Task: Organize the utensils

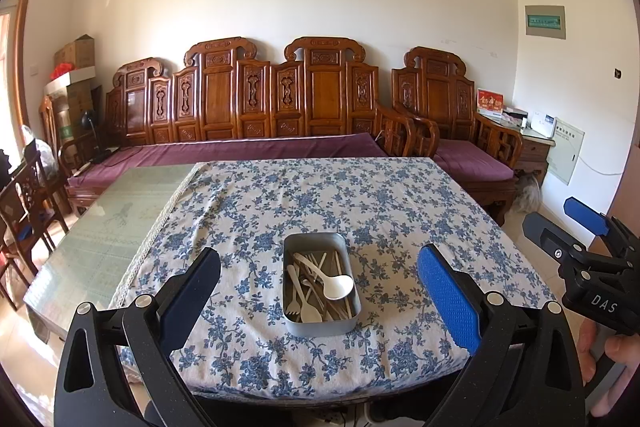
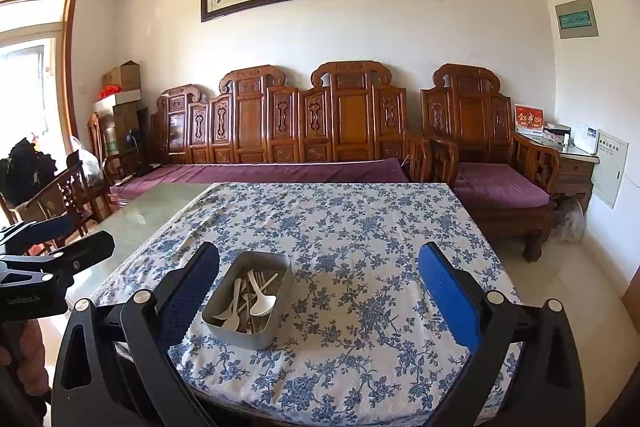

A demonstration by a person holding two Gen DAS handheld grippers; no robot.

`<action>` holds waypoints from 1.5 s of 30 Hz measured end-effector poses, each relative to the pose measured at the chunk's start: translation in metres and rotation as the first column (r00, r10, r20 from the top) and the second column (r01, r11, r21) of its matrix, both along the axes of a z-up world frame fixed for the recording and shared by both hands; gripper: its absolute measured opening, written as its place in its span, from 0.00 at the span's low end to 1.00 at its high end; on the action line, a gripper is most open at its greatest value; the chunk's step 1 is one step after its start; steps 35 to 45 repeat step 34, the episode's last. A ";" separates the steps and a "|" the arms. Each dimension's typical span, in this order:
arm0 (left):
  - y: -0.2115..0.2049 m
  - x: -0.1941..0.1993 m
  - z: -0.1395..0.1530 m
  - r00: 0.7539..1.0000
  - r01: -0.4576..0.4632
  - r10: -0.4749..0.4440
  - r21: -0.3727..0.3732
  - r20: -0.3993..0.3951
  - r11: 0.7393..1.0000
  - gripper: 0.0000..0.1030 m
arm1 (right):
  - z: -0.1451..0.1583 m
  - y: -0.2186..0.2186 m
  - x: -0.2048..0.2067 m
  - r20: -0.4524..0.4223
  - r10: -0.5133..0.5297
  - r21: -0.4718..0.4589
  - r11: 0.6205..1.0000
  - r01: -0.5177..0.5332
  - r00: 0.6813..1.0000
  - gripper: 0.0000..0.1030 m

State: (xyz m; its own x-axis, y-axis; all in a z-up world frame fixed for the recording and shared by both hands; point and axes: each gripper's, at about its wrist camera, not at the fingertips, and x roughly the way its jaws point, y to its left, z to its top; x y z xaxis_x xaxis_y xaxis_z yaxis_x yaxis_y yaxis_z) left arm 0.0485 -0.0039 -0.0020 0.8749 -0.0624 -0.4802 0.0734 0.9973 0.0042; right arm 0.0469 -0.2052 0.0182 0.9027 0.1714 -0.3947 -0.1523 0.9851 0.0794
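Observation:
A grey metal tin (image 1: pixel 320 323) (image 2: pixel 250 337) sits near the front of the table on a blue-flowered cloth (image 1: pixel 320 203) (image 2: pixel 360 227). Inside it lie several pale utensils: a white spoon (image 1: pixel 338 285) (image 2: pixel 262 303), a fork (image 1: pixel 294 297), chopsticks. My left gripper (image 1: pixel 318 269) is open, held back from the table's front edge with the tin framed between its fingers. My right gripper (image 2: pixel 318 267) is also open with nothing in it, to the right of the tin. Each gripper shows at the edge of the other's view: right (image 1: pixel 576 227), left (image 2: pixel 60 239).
The table's left part is bare green glass (image 1: pixel 120 211) (image 2: pixel 160 207). A carved wooden sofa (image 1: pixel 280 99) with purple cushions stands behind the table, an armchair (image 2: pixel 492 163) at the right. Wooden chairs (image 1: pixel 28 203) stand at the left. A hand (image 1: pixel 612 351) holds the right gripper.

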 end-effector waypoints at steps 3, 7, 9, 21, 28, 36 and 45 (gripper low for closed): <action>0.000 0.000 0.000 1.000 -0.002 0.002 0.000 0.001 1.000 0.92 | 0.000 0.000 0.000 0.001 0.000 0.001 1.000 0.000 1.000 0.97; 0.000 0.001 0.000 1.000 -0.002 0.002 -0.001 0.001 1.000 0.92 | 0.001 0.000 0.000 0.003 0.001 0.001 1.000 -0.001 1.000 0.97; 0.000 0.001 0.001 1.000 -0.002 0.002 0.000 0.002 1.000 0.92 | 0.002 0.001 0.000 0.003 0.001 0.002 1.000 -0.001 1.000 0.97; 0.000 -0.001 0.003 1.000 0.003 -0.002 -0.004 0.014 1.000 0.92 | 0.002 0.001 0.000 0.003 0.001 0.002 1.000 -0.001 1.000 0.97; -0.001 -0.003 0.004 1.000 0.005 -0.005 -0.003 0.017 1.000 0.92 | 0.002 0.001 -0.001 0.004 0.002 0.003 1.000 -0.002 1.000 0.97; -0.001 -0.003 0.005 1.000 0.006 -0.006 -0.006 0.019 1.000 0.92 | 0.002 0.001 -0.001 0.004 0.002 0.005 1.000 -0.002 1.000 0.97; -0.001 -0.003 0.005 1.000 0.006 -0.006 -0.006 0.019 1.000 0.92 | 0.002 0.001 -0.001 0.004 0.002 0.005 1.000 -0.002 1.000 0.97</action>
